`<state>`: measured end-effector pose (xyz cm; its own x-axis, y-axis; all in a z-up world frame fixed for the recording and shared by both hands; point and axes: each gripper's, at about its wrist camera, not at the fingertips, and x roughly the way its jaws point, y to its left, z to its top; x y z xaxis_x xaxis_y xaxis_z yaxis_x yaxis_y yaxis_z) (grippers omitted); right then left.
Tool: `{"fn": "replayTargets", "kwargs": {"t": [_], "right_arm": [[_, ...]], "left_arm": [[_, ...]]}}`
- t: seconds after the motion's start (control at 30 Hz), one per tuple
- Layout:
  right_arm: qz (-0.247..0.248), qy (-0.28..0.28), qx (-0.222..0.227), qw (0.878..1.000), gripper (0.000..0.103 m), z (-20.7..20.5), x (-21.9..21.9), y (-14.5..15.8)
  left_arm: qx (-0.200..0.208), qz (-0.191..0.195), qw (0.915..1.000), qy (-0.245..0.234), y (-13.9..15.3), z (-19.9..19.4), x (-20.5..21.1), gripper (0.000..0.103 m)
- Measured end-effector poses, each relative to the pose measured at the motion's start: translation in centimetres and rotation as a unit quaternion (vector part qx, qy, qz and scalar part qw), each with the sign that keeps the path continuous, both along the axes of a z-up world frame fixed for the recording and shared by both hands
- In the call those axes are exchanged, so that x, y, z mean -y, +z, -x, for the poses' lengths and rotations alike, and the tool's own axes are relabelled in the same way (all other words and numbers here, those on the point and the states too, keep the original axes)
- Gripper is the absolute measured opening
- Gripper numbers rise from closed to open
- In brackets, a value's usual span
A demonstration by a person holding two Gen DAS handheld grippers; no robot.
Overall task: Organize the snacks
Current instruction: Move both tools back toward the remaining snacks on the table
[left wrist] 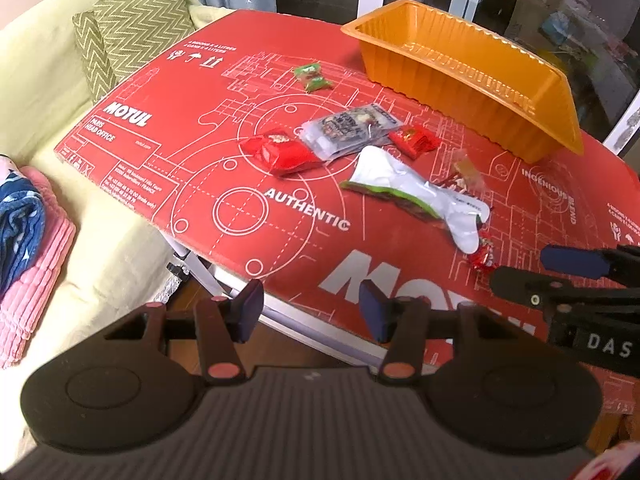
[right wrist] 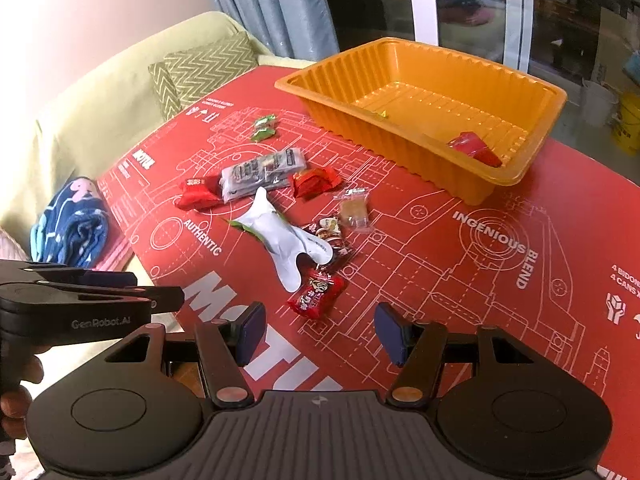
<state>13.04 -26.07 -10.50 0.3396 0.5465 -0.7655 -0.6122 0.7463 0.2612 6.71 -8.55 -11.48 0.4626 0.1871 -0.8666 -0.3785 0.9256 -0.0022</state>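
Several snack packets lie on the red printed board [left wrist: 200,92] [right wrist: 440,240]: a white-and-green pouch [left wrist: 404,188] [right wrist: 280,236], a silver packet [left wrist: 348,130] [right wrist: 260,172], red packets [left wrist: 280,152] [right wrist: 316,294], a small green candy [left wrist: 312,77] [right wrist: 264,127] and a clear candy [right wrist: 354,210]. The orange tray [left wrist: 472,92] [right wrist: 400,148] stands at the far side with one red packet [right wrist: 474,148] inside. My left gripper [left wrist: 312,312] is open and empty over the near edge. My right gripper [right wrist: 320,330] is open and empty just short of the nearest red packet.
A pale green sofa [left wrist: 60,92] with a zigzag cushion [left wrist: 132,36] [right wrist: 204,68] lies to the left. Folded blue and pink cloth [left wrist: 24,224] [right wrist: 76,224] sits on it. Curtains and glass doors stand behind the tray.
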Motion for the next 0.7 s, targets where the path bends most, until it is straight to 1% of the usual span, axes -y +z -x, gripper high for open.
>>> {"fn": "replayTargets", "kwargs": {"t": [0.17, 0.6, 0.67, 0.7], "right_arm": [[0.014, -0.001, 0.003, 1.000, 0.061, -0.3, -0.7, -0.7], [0.025, 0.011, 0.019, 0.999, 0.061, -0.6, -2.4, -1.3], [0.028, 0.013, 0.020, 0.999, 0.056, -0.6, -2.5, -1.4], [0.029, 0.014, 0.018, 0.999, 0.052, -0.6, -2.5, -1.6]], "left_arm": [[-0.006, -0.001, 1.0000, 0.001, -0.5, 0.2, -0.2, 0.050], [-0.011, -0.003, 0.9999, 0.002, -0.8, -0.1, -0.8, 0.050], [-0.013, -0.003, 0.9999, 0.002, -0.9, -0.1, -0.8, 0.050], [-0.013, -0.003, 0.9999, 0.002, -0.9, -0.1, -0.8, 0.050]]}}
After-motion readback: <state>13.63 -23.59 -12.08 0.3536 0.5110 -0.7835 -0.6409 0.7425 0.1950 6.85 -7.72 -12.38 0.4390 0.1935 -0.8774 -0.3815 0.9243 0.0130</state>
